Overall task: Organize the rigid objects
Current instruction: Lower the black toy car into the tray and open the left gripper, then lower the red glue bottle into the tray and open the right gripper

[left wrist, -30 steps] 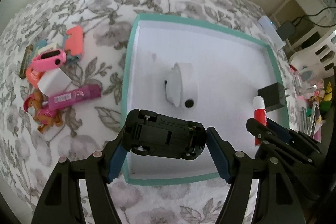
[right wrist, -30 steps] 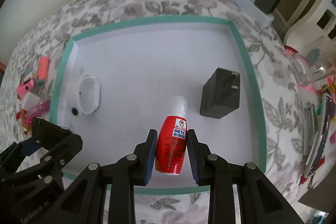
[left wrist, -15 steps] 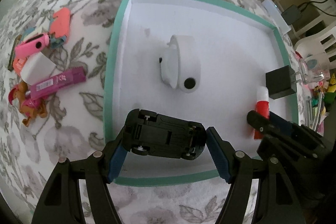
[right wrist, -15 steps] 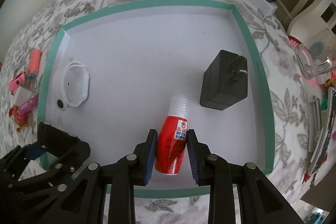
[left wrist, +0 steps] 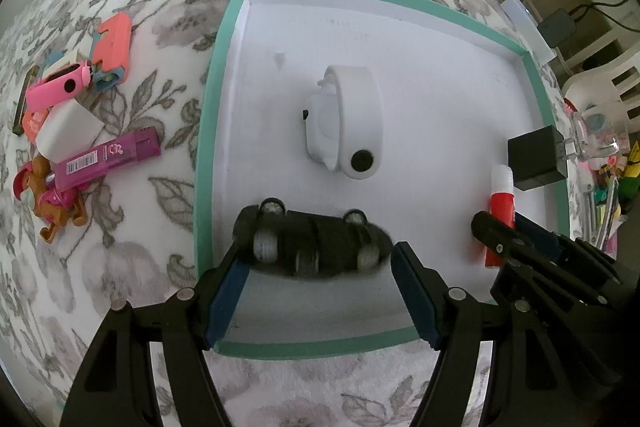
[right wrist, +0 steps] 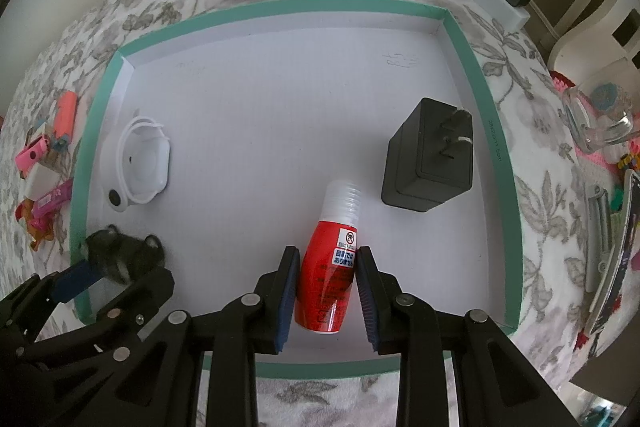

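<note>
While the black toy car (left wrist: 316, 245) tumbles blurred between the spread fingers of the left gripper (left wrist: 320, 291), wheels up and its long axis running crosswise from one finger to the other, it sits just ahead of the fingertips over the near left corner of the teal-rimmed box (left wrist: 208, 131). Its left end looks close to or touching the left pad; the right pad stands apart from it. Left of that gripper, outside the box on the flowered bed cover (left wrist: 132, 267), lie the things I judge are still to be sorted: a pink watch (left wrist: 58, 89), a magenta tube (left wrist: 108, 157), a coral clip (left wrist: 114, 41) and a small toy figure (left wrist: 50, 205). Straight ahead of the left gripper, deeper in the box, rests a white watch (left wrist: 344, 131).

Further right, the right gripper (right wrist: 328, 291) brackets the red bottle (right wrist: 330, 267), whose long axis points away along the fingers, clear cap forward. The left pad seems to touch it, but a gap shows at the right pad, so I judge the pinch loosened with the bottle lying on the box floor. A black charger (right wrist: 430, 157) sits ahead and to the right, near but apart.

Half a second ago the car was sharp and clamped level between the left fingers, and the bottle was squeezed from both sides; now both grippers have opened and the car is dropping or rolling free. The left gripper is the nearer one to the unsorted pile.
</note>
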{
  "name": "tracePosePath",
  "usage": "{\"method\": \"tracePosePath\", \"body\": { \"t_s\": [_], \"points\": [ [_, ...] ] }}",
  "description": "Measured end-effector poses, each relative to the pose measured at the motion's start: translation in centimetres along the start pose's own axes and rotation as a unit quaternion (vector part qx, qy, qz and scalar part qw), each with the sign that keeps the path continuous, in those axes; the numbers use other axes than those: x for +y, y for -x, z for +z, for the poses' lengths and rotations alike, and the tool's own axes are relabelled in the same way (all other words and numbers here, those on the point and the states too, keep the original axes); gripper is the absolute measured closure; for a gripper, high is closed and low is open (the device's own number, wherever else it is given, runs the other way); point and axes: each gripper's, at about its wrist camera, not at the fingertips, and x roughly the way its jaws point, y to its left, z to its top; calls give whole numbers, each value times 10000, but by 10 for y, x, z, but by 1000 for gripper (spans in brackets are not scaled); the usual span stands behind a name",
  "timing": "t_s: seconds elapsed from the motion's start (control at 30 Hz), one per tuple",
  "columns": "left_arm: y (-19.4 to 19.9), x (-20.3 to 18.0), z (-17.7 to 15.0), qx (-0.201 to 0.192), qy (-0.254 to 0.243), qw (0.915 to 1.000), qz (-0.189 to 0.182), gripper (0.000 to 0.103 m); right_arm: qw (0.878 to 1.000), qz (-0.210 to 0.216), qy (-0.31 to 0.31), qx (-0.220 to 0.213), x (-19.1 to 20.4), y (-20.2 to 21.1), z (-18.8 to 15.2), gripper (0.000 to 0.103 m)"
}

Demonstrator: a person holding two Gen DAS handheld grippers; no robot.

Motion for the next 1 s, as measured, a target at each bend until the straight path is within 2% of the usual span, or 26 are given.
{"method": "tracePosePath", "body": {
  "t_s": [0.67,0.77,0.8,0.87,0.9,0.97,1.0],
  "points": [
    [47,25,11,-524,386,9978,-132,28,9966,-43,33,-822,3,61,7,71],
    [53,37,8,-614,580,9964,-56,24,9963,-49,14,-858,3,62,9,71],
    [53,42,9,-635,653,9958,6,21,9964,-65,18,-845,3,61,9,71],
    [53,49,11,-687,767,9945,199,21,9967,-76,51,-806,5,59,9,71],
    [53,53,11,-690,806,9941,245,21,9970,-81,69,-772,7,57,9,69],
    [53,59,12,-684,925,9931,245,21,9972,-95,117,-726,9,54,8,53],
    [52,62,12,-691,982,9924,253,19,9973,-105,133,-718,11,52,8,42]
  ]
}}
